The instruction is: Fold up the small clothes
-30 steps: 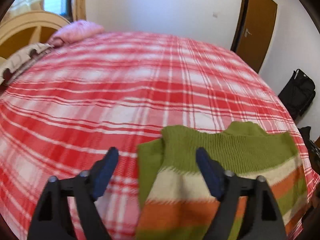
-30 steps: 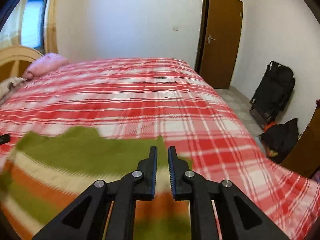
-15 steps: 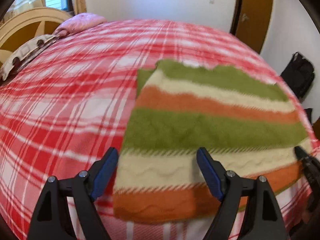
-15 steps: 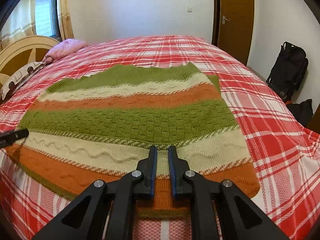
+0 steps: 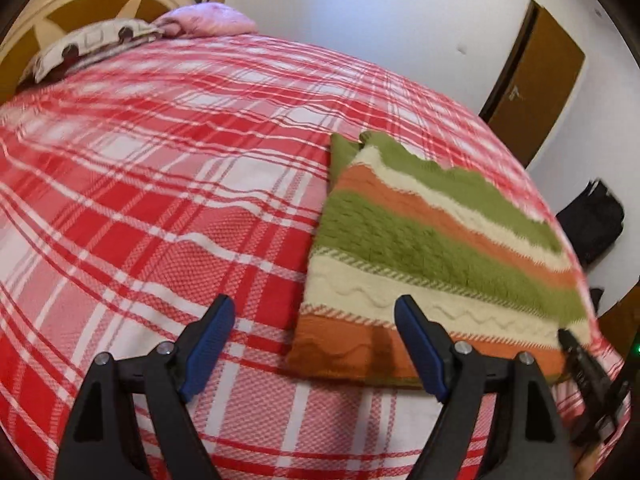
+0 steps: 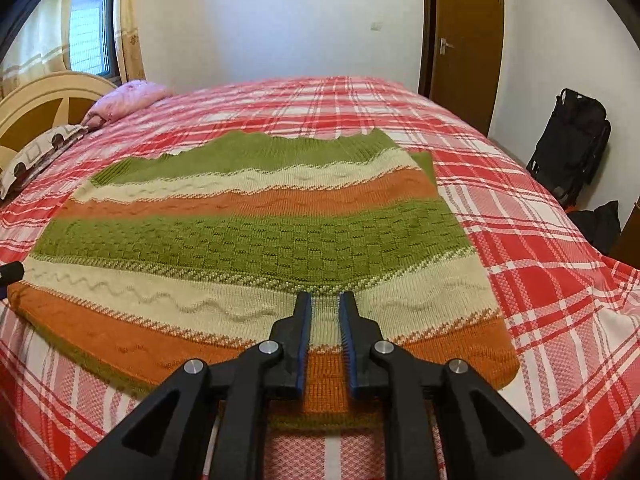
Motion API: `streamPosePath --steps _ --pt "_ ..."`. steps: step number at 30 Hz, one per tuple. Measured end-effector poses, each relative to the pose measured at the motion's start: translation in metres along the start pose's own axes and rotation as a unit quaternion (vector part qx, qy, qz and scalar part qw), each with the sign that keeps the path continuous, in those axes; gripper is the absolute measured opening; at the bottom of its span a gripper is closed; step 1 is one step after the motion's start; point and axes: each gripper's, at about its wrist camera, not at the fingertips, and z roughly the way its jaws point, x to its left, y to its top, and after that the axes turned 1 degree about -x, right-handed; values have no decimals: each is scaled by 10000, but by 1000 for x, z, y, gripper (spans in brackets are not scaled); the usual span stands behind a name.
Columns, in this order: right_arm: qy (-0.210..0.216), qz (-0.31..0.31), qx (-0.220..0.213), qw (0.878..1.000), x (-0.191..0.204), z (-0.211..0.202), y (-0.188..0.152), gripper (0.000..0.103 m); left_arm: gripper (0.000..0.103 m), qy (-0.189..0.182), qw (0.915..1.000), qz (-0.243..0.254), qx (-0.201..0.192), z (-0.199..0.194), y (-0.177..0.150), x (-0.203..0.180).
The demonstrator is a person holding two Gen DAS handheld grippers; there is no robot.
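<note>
A knitted garment [image 6: 248,240] with green, cream and orange stripes lies spread flat on the red plaid bed [image 6: 540,260]. My right gripper [image 6: 325,298] hovers at the middle of its near hem. Its jaws are opening, with a narrow gap; cloth shows in that gap and the pads stand off it. In the left wrist view the garment [image 5: 420,240] lies to the right. My left gripper [image 5: 314,304] is wide open over its near left corner and holds nothing. The right gripper's fingertip [image 5: 576,352] shows at the garment's far corner.
A pink pillow [image 6: 128,100] and a patterned pillow [image 6: 44,152] lie by the cream headboard [image 6: 36,100] at the left. A brown door [image 6: 464,40] and black bags [image 6: 568,152] stand on the right, past the bed's edge.
Both views have swung so that the whole garment now lies spread out in front. The left gripper has shifted left towards the garment's corner. The right gripper's jaws have parted a little.
</note>
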Motion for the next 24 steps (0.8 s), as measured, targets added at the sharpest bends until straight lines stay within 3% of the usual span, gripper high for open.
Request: streamPosePath --steps 3,6,7,11,13,18,24 --pt "465 353 46 9983 1 -12 13 30 84 -79 9998 -93 137 11 1 1" --pt "1152 523 -221 9917 18 -30 35 77 91 -206 9995 -254 -17 11 -1 1" --pt "1440 500 -327 9878 31 -35 46 80 92 -235 9994 -270 -25 11 -1 -1" --pt "2059 84 -10 9785 87 -21 81 80 88 -314 9993 -196 -112 9 -6 -5" --pt "2263 -231 306 9733 124 -1 94 80 71 -373 9990 -208 -119 10 -8 -5" --pt "2383 -719 745 9656 196 47 111 80 71 -651 9967 -461 -130 11 -5 5" --pt "2322 -1048 1228 9592 255 99 129 80 68 -663 9964 -400 -331 10 -10 4"
